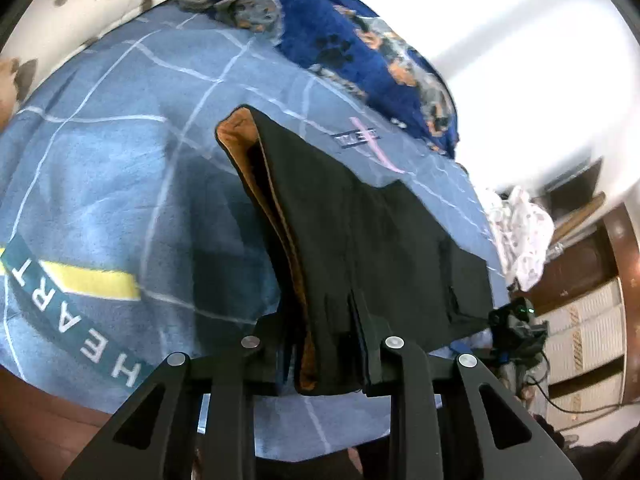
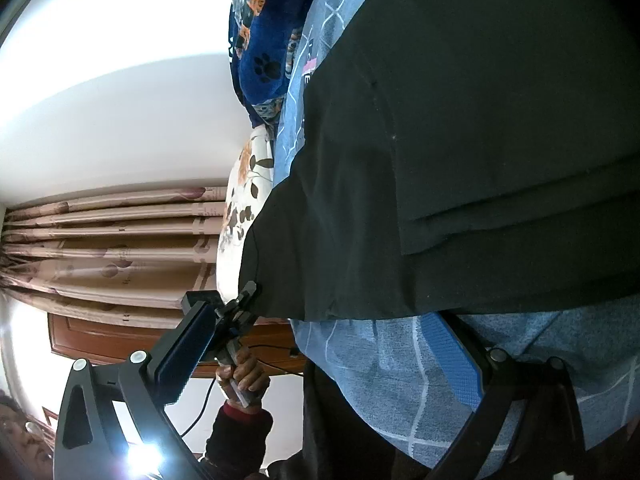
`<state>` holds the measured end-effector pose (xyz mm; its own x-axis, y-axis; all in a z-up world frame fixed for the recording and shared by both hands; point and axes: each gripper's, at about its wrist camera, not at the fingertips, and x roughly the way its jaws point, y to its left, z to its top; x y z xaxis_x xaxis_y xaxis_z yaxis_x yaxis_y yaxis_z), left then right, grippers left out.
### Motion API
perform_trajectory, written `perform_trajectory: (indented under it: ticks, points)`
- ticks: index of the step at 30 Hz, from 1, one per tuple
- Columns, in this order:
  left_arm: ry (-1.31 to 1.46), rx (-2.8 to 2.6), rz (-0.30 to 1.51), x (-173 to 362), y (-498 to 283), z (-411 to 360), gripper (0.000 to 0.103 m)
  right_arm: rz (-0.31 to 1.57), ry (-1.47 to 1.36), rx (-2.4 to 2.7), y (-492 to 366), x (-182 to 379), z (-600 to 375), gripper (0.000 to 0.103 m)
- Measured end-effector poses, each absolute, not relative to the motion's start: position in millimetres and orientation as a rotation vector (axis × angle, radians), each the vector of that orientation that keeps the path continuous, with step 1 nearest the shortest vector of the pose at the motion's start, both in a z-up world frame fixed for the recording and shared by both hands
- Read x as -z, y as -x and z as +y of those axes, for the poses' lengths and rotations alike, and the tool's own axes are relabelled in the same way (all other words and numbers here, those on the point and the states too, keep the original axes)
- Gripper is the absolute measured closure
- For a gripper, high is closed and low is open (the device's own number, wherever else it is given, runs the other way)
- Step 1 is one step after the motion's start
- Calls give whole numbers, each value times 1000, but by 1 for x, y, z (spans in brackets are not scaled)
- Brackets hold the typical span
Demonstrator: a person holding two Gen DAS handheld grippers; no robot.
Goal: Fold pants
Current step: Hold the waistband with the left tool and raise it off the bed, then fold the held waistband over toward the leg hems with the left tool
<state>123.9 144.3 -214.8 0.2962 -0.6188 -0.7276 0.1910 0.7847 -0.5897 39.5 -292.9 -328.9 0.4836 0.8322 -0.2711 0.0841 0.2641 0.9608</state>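
— What lettering can we read here?

— On the blue blanket (image 1: 120,184) we see a teal band (image 1: 72,332) with white capitals spelling "HEART", in the left wrist view, running along beside a yellow stripe (image 1: 96,282).

— Anything further up?

— We find a small dark label (image 1: 354,138) printed on the same blanket near the black pants (image 1: 360,240), crossed by a pink line. Its white letters are too blurred for us to read.

— And the right wrist view?

— We catch only a sliver of that print (image 2: 308,74) at the pants' edge, a single "E" perhaps; we cannot make out the rest.
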Motion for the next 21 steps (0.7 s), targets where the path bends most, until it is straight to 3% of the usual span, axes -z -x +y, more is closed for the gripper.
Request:
perform_trajectory:
  ticks: [6, 8, 10, 12, 14, 16, 21]
  points:
    - [377, 532, 1223, 234, -126, 151, 72, 956, -1217, -629, -40, 329, -293, 1]
    - [398, 555, 1247, 240, -128, 153, 66, 957, -1220, -628, -40, 330, -293, 1]
    - [421, 578, 1260, 246, -130, 155, 52, 957, -1221, -627, -40, 330, -293, 1]
    - [439, 586, 1263, 252, -131, 156, 48, 958, -1218, -626, -40, 330, -293, 1]
    - [463, 561, 1267, 259, -132, 156, 48, 959, -1218, -625, -39, 330, -295, 1]
    - [439, 514, 1254, 258, -132, 154, 69, 962, -1218, -624, -39, 330, -295, 1]
    - [442, 502, 1151, 224, -118, 140, 77, 962, -1216, -627, -39, 329, -295, 1]
